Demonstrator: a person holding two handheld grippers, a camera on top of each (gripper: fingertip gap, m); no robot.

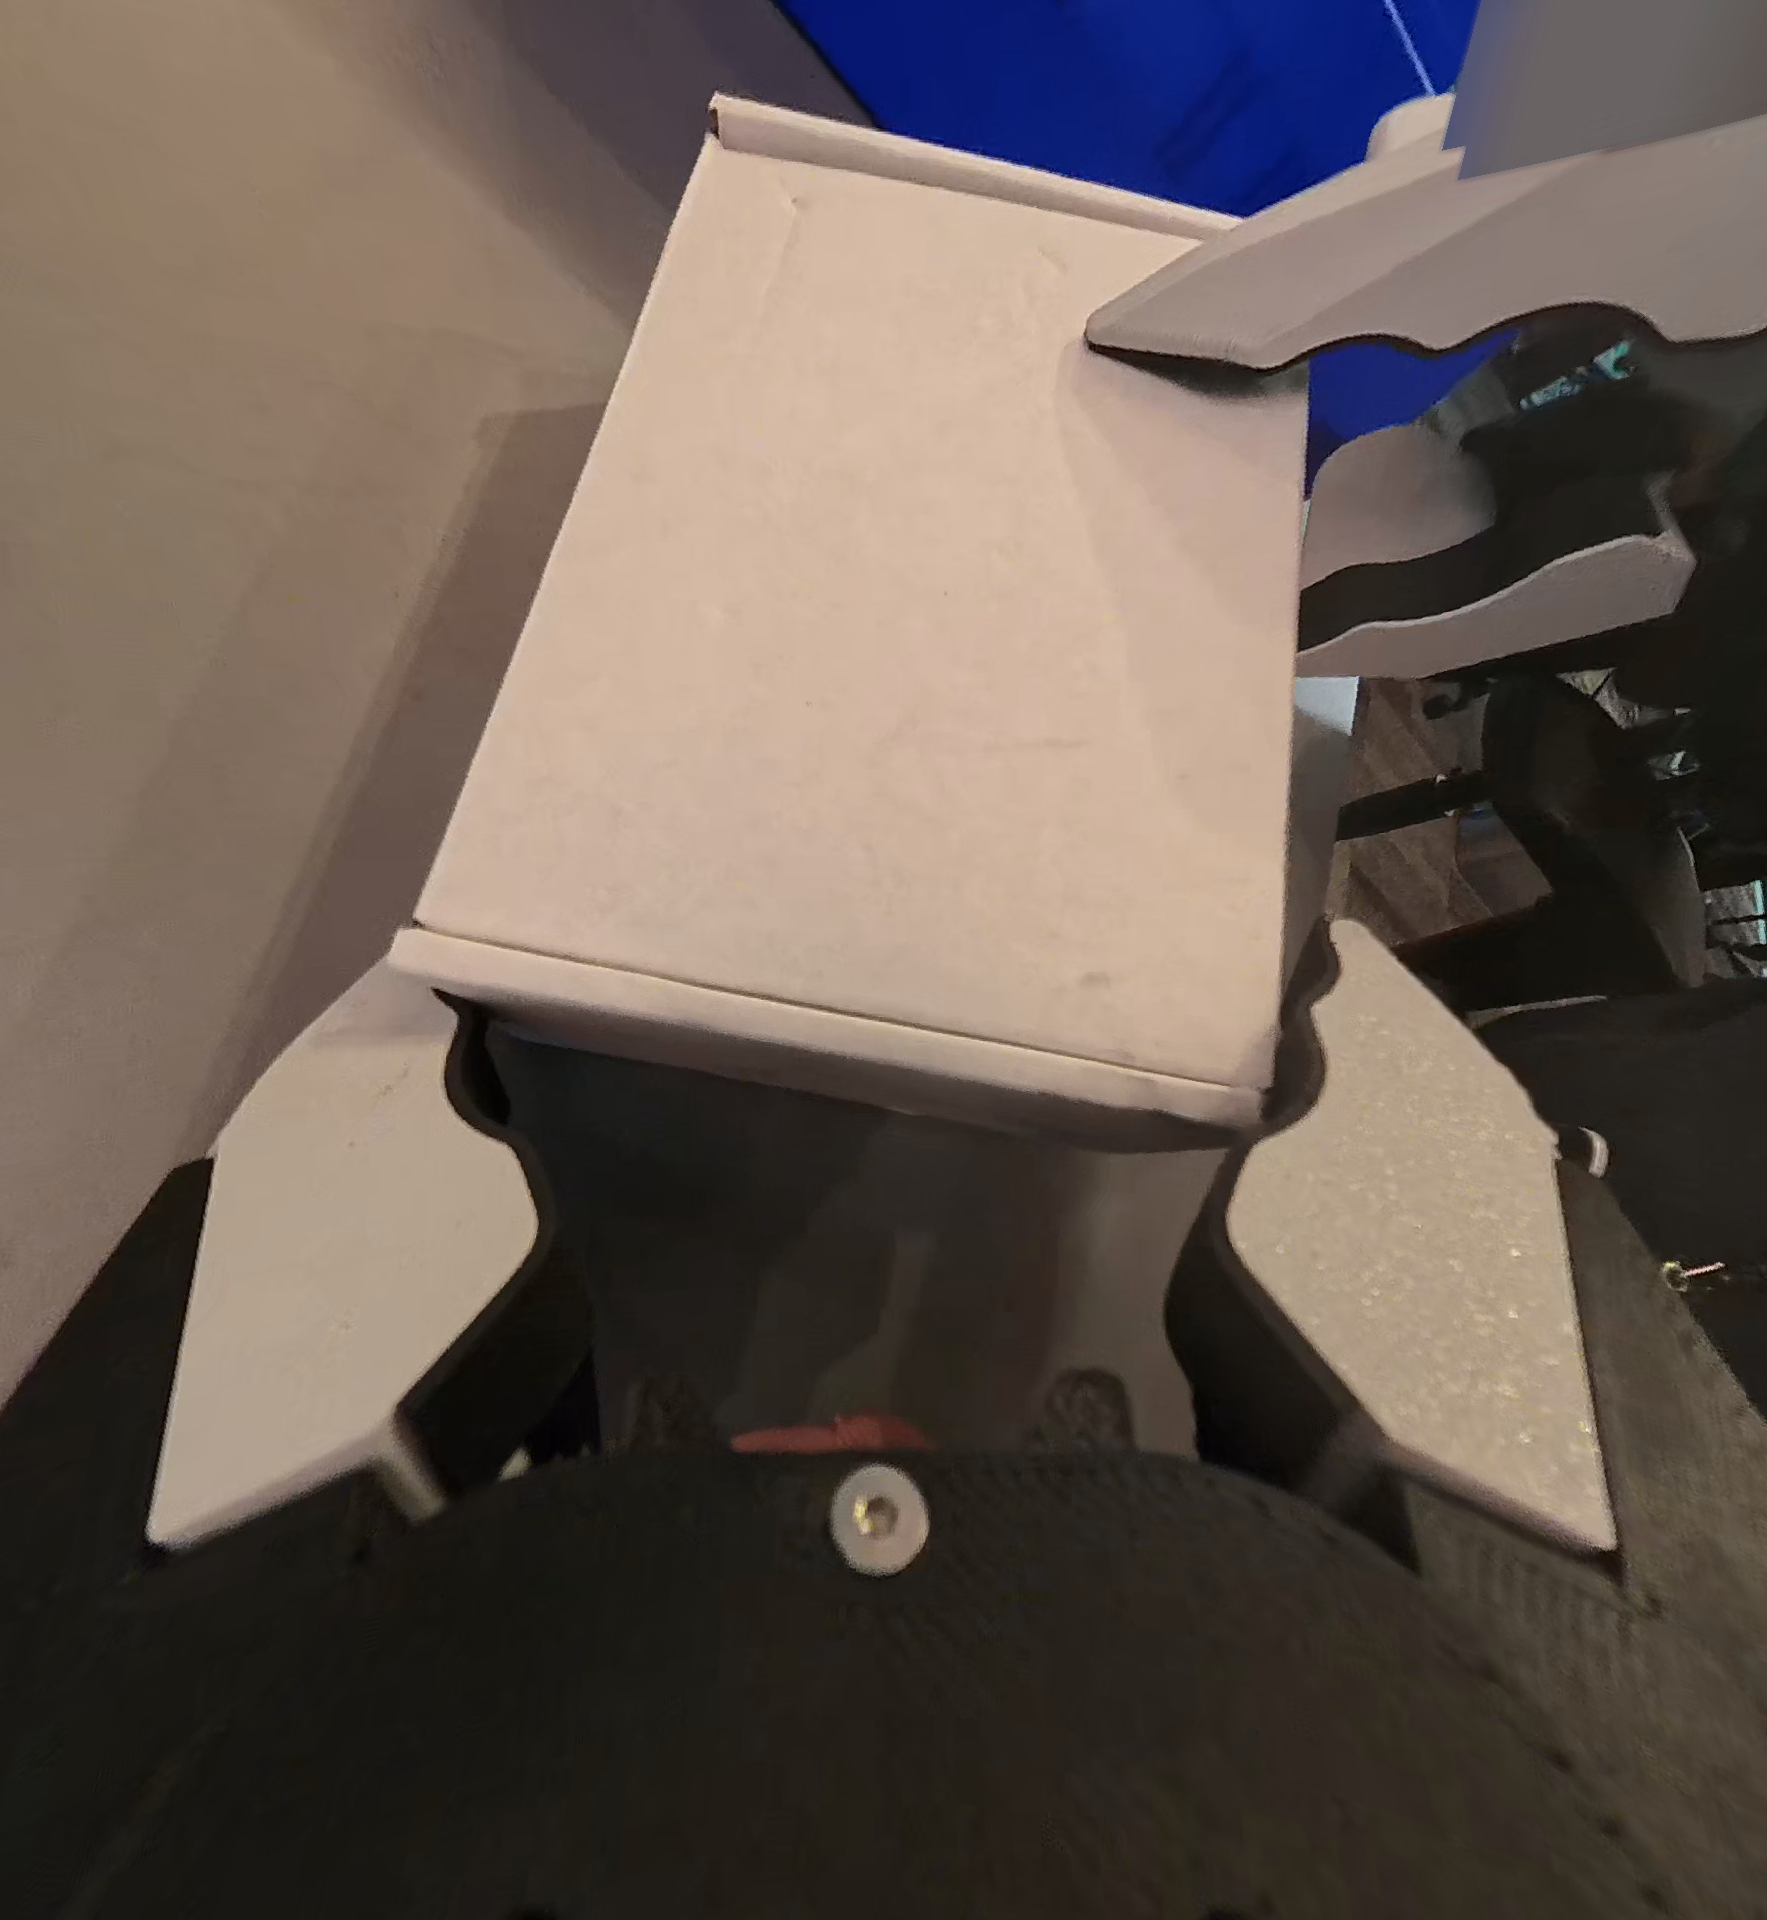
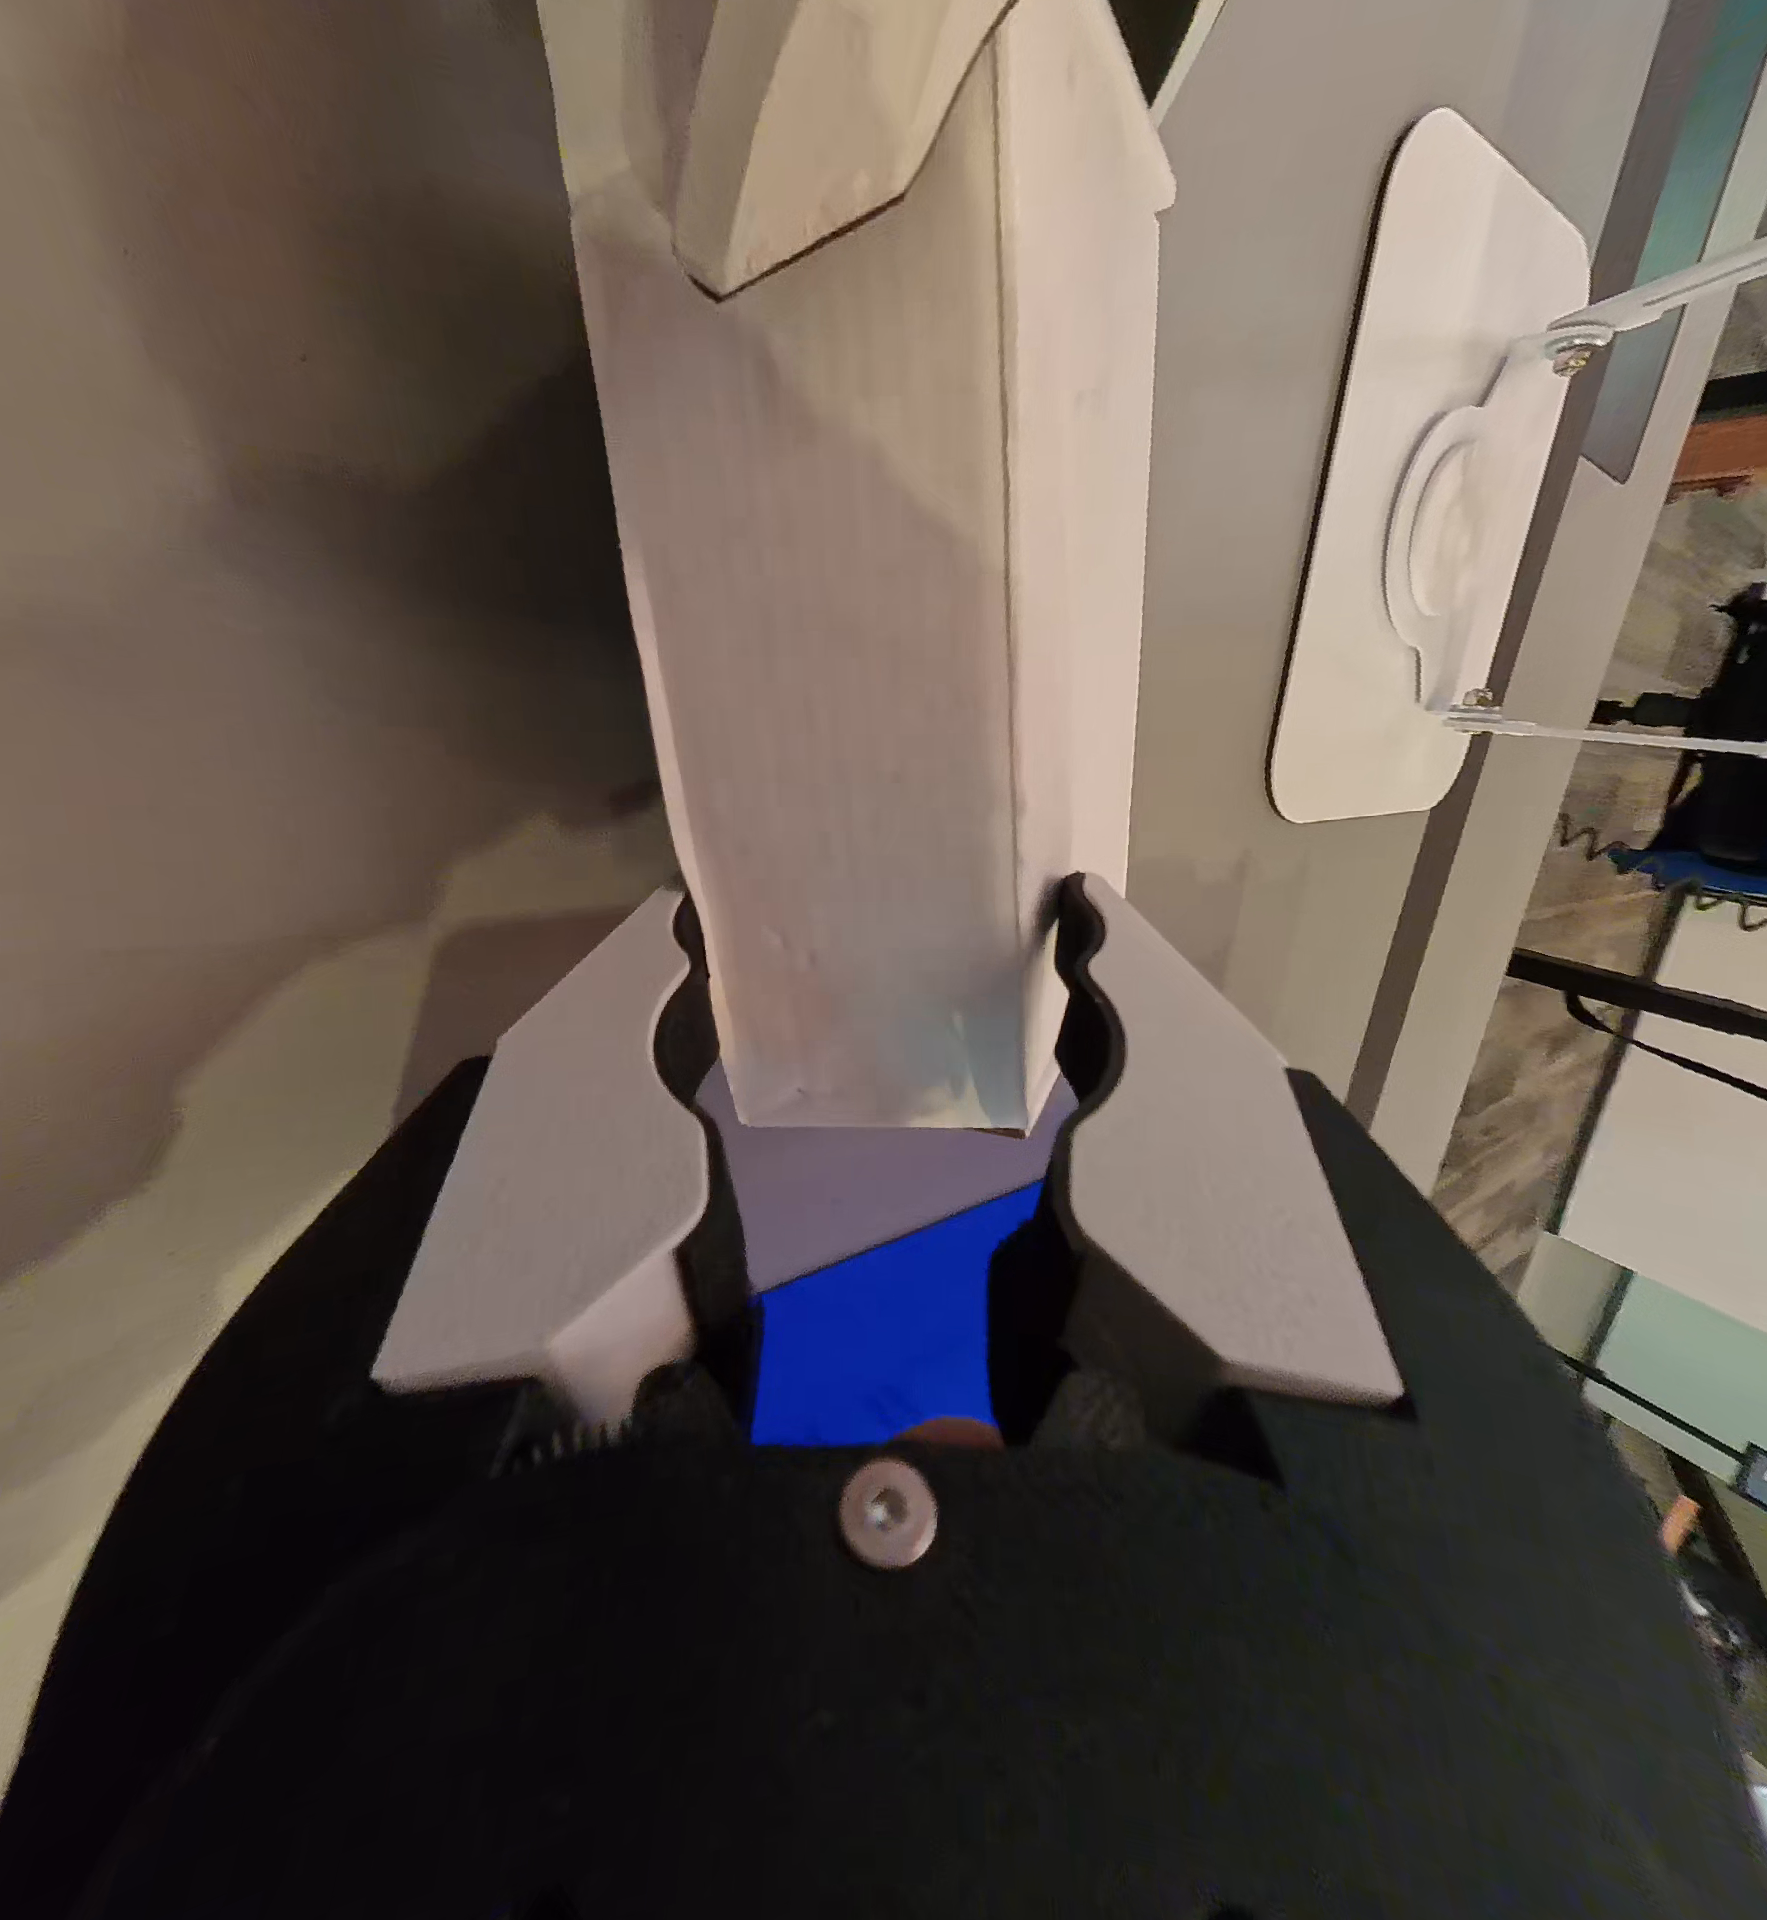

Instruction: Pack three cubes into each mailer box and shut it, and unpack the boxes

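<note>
A closed white mailer box (image 1: 858,623) is held between both grippers. My left gripper (image 1: 874,1029) is shut on its near end, one finger on each side. My right gripper (image 1: 1211,478) comes in from the upper right and clamps the box's right edge. In the right wrist view, my right gripper (image 2: 874,935) is shut on the narrow side of the box (image 2: 837,623), which stretches away from the camera. A pale finger (image 2: 806,156) of the left gripper shows at the box's far end. No cubes are in view; the box's inside is hidden.
A beige table surface (image 1: 183,520) lies to the left. Something bright blue (image 1: 1066,104) sits behind the box and shows between the right fingers (image 2: 879,1340). A white plate with a clear bracket (image 2: 1430,468) hangs on a grey post. Dark chairs (image 1: 1585,779) stand to the right.
</note>
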